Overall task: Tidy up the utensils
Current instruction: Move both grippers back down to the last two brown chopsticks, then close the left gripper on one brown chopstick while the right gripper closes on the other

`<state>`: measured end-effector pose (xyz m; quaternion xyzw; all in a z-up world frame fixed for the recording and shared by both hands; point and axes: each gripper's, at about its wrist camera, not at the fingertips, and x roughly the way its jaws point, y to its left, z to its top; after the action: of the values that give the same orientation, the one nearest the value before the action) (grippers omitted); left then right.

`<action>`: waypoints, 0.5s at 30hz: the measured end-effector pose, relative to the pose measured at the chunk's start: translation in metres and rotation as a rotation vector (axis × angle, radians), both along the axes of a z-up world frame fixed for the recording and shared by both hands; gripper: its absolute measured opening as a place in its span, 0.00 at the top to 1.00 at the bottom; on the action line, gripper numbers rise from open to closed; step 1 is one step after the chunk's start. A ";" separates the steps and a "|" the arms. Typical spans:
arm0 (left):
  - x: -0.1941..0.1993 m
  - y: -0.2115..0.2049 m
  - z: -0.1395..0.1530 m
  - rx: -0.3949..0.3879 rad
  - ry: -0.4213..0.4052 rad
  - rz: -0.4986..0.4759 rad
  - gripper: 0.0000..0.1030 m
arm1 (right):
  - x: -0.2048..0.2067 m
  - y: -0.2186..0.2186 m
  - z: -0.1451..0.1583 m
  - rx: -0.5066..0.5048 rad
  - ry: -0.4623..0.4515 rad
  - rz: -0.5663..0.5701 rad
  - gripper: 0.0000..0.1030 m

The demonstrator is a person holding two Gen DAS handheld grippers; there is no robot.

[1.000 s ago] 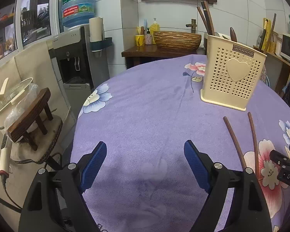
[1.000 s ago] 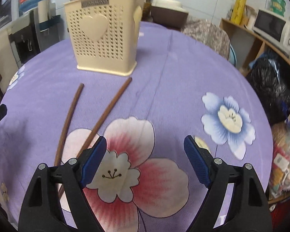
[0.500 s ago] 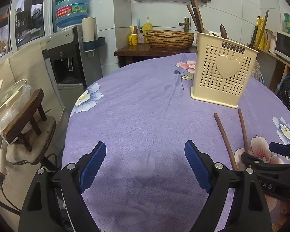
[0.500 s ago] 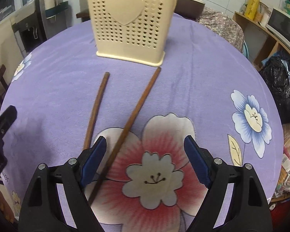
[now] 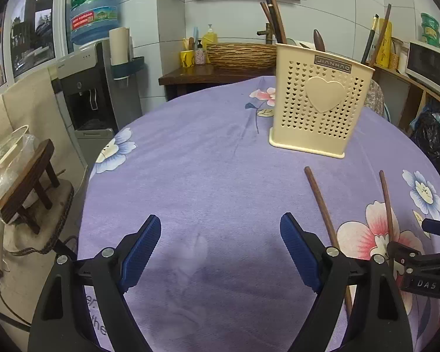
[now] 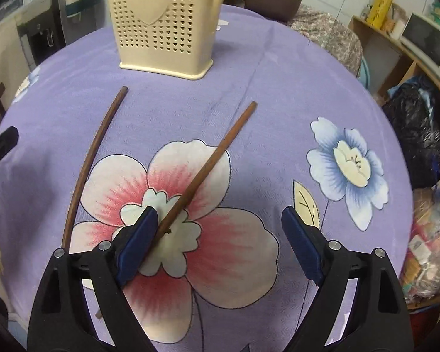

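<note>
Two long brown chopsticks lie on the purple flowered tablecloth (image 6: pixel 278 88). The right chopstick (image 6: pixel 214 158) runs between my right gripper's jaws, against its left pad. The left chopstick (image 6: pixel 88 164) lies outside it. My right gripper (image 6: pixel 220 240) is open, low over the pink flower. A cream perforated utensil holder (image 6: pixel 164 20) stands behind the chopsticks, several utensils in it (image 5: pixel 319 99). My left gripper (image 5: pixel 220 252) is open and empty over bare cloth, left of the chopsticks (image 5: pixel 322 208).
A water dispenser (image 5: pixel 96 67) and a small wooden stool (image 5: pixel 26 182) stand off the table's left edge. A side table with a woven basket (image 5: pixel 240 55) is behind. Shelves, a microwave (image 5: pixel 428 61) and bags are at the right.
My right gripper has moved right and lower, so the right chopstick now lies between its jaws. My left gripper has drawn back slightly.
</note>
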<state>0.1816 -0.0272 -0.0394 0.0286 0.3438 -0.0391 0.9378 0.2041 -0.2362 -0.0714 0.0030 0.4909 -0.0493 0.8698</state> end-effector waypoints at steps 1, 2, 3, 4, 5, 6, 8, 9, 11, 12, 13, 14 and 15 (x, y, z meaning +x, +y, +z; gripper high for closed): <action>0.000 -0.002 0.000 -0.004 0.005 -0.005 0.20 | 0.000 -0.003 -0.001 0.021 0.001 -0.003 0.18; 0.000 -0.004 0.000 -0.010 0.008 -0.013 0.20 | 0.001 -0.005 -0.001 0.036 -0.004 -0.009 0.18; 0.000 -0.007 0.000 -0.014 0.010 -0.021 0.20 | 0.000 -0.009 0.001 0.077 -0.034 -0.031 0.18; 0.000 -0.010 0.000 -0.017 0.013 -0.033 0.20 | -0.001 -0.013 0.004 0.113 -0.057 -0.047 0.18; 0.000 -0.013 0.000 -0.019 0.019 -0.043 0.20 | -0.001 -0.017 0.006 0.151 -0.075 -0.068 0.18; 0.000 -0.015 -0.001 -0.021 0.025 -0.052 0.20 | 0.000 -0.021 0.008 0.180 -0.090 -0.089 0.18; 0.003 -0.019 -0.002 -0.041 0.044 -0.068 0.20 | 0.005 -0.026 0.011 0.190 -0.121 -0.121 0.18; 0.006 -0.021 -0.002 -0.062 0.057 -0.080 0.21 | 0.010 -0.029 0.013 0.190 -0.130 -0.141 0.19; 0.013 -0.026 -0.002 -0.100 0.079 -0.103 0.26 | 0.017 -0.033 0.013 0.205 -0.130 -0.159 0.29; 0.015 -0.029 -0.003 -0.110 0.092 -0.111 0.30 | 0.022 -0.034 0.012 0.214 -0.132 -0.169 0.31; 0.019 -0.033 -0.004 -0.121 0.108 -0.121 0.32 | 0.025 -0.034 0.012 0.211 -0.133 -0.174 0.34; 0.023 -0.036 -0.005 -0.135 0.124 -0.133 0.34 | 0.030 -0.034 0.011 0.208 -0.131 -0.176 0.36; 0.028 -0.042 -0.007 -0.150 0.146 -0.146 0.38 | 0.036 -0.035 0.009 0.209 -0.124 -0.181 0.39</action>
<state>0.2095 -0.0693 -0.0468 -0.0196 0.4040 -0.1351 0.9045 0.2404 -0.2713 -0.0626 0.1409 0.4366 -0.0756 0.8853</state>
